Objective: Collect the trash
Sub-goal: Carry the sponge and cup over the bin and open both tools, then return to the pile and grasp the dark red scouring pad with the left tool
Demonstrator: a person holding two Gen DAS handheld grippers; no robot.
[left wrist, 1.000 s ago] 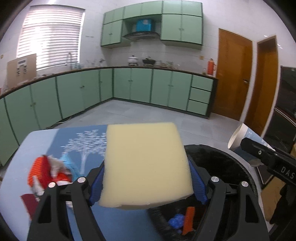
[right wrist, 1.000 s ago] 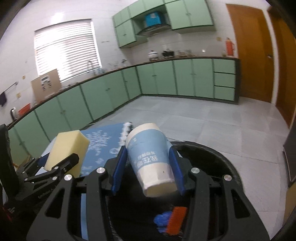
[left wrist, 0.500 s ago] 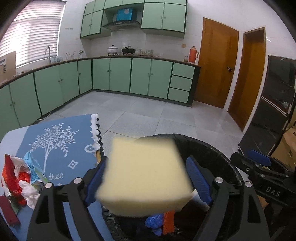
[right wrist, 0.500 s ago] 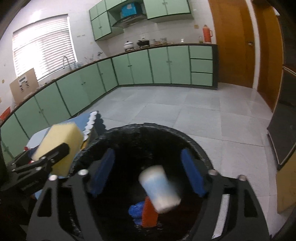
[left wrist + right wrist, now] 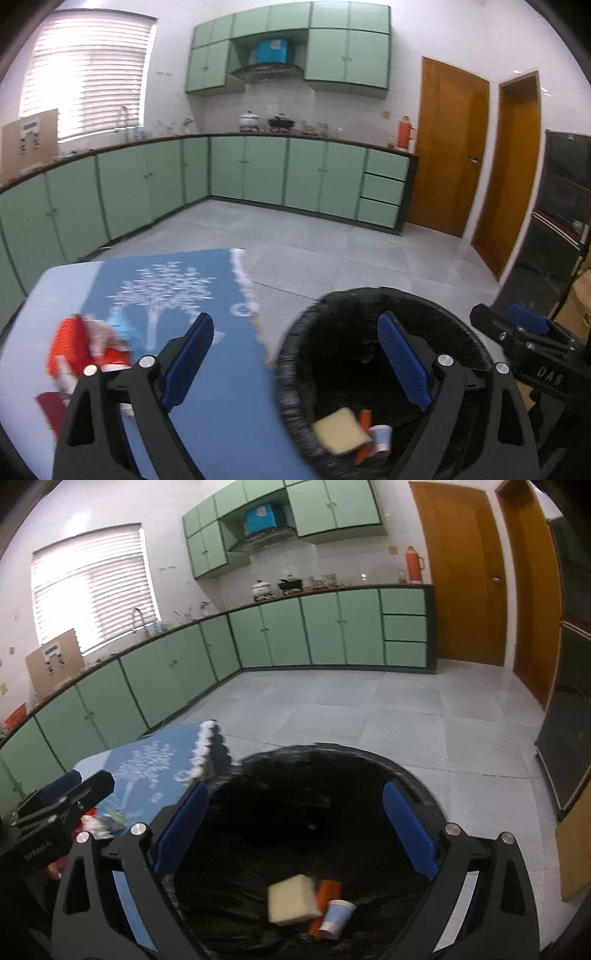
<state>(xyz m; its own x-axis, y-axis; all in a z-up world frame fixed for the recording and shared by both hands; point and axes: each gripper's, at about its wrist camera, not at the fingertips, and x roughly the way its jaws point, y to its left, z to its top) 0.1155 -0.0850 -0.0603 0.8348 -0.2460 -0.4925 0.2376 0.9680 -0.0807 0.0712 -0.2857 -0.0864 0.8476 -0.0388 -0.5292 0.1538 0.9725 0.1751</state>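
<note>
Fingers on both grippers are spread wide with nothing between them; the jaws of each have just been opening. The left gripper (image 5: 295, 360) is seen straddling the line between the table edge and the bin; the right gripper (image 5: 295, 829) is held over the bin mouth.

The yellow sponge (image 5: 291, 899) and the paper cup (image 5: 338, 919) are seen lying at the bottom of the black bin (image 5: 417, 775), touching an orange piece (image 5: 325, 897) between them. That drop is judged done.

More trash (image 5: 90, 347) is left on the table: a red, orange and white crumpled heap on the near left of the blue cloth (image 5: 218, 417), just left of the left gripper's left finger. Individual items cannot be told apart, as the heap is blurred.

Risks judged from here:
- The heap is loose and mixed, so part could be pinched and the rest scattered or pushed off the near table edge.
- The cloth could be caught by a low finger and dragged, with the heap carried along.
- The bin sits close against the table's right edge; its rim or black liner could be snagged on a swing back and the bin tipped.
- Both grippers are close together over the bin, so a clash is possible if both are sent left at once.
- Light wrappers could slip from wide flat pads mid-carry and land on the floor between table and bin.
</note>
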